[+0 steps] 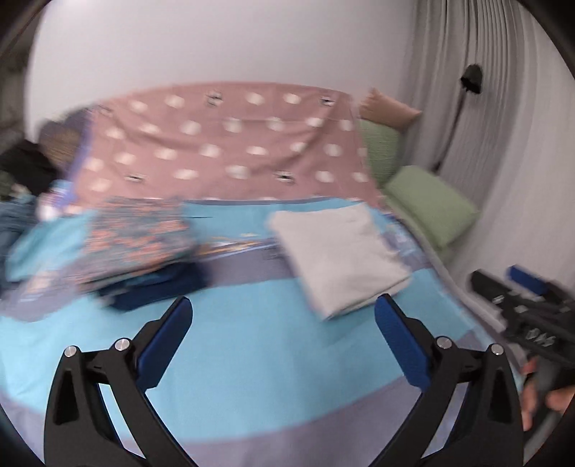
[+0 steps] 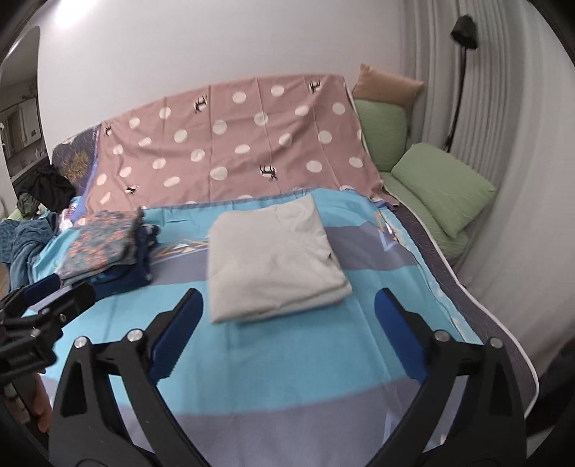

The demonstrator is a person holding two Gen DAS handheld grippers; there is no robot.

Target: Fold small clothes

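Now, with the left gripper [image 1: 284,345] and right gripper [image 2: 287,337] both wide and empty above the bed [image 2: 273,377], the folded grey garment [image 2: 273,258] lies finished, so reach left for the unfolded pile [image 2: 25,237].

A big bed [image 2: 424,230] fills the room. A blue and grey sheet [image 2: 287,359] lies on top of it. Behind that, a pink cloth with white dots [image 2: 230,143] leans up against the plain white wall [image 2: 215,43]. Green pillows [image 2: 442,186] and a tan pillow [image 2: 388,84] sit in the corner. A long pale curtain [image 2: 503,107] hangs on the right, with a dark lamp on a thin pole [image 2: 463,32] beside it. Bright light shines on the wall at the top left.
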